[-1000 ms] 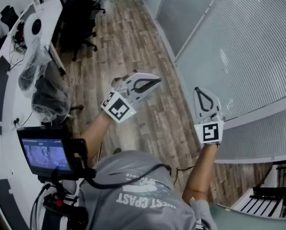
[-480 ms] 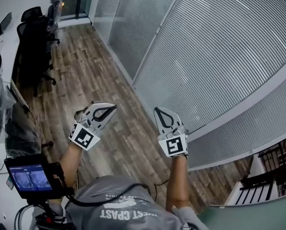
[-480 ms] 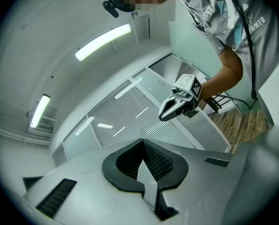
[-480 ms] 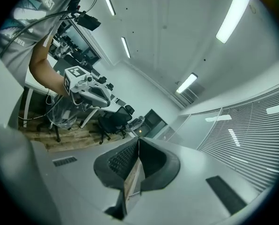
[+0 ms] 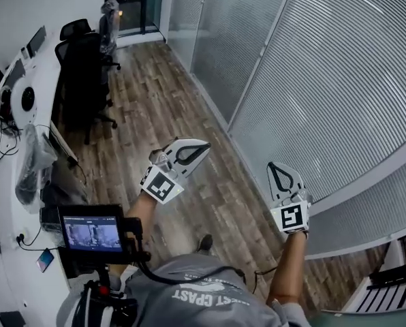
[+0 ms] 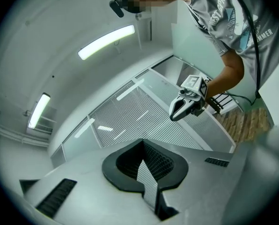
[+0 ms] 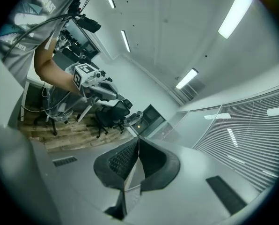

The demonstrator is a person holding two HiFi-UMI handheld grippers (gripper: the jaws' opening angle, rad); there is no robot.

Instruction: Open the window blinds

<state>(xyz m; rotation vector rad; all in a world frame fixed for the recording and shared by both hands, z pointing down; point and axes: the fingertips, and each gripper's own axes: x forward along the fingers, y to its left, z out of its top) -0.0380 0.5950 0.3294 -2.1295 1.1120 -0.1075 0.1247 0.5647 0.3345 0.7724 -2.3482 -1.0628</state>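
Left gripper (image 5: 201, 148), lifted on a bent forearm at frame centre, has its jaws pressed together, empty; bare wood floor (image 5: 233, 196) separates it from the right gripper (image 5: 278, 172) at lower right, jaws also closed on nothing, tip toward the window blinds (image 5: 339, 80) filling the right side, slats horizontal, shut

A wood-plank floor (image 5: 182, 114) runs beside a long white counter (image 5: 0, 196) at the left; black office chairs (image 5: 80, 80) stand towards its far end; crumpled clear plastic (image 5: 31, 162) hangs at its edge. A small lit monitor (image 5: 90, 234) sits low in the head view; strip lights (image 6: 106, 41) glow on the ceiling.
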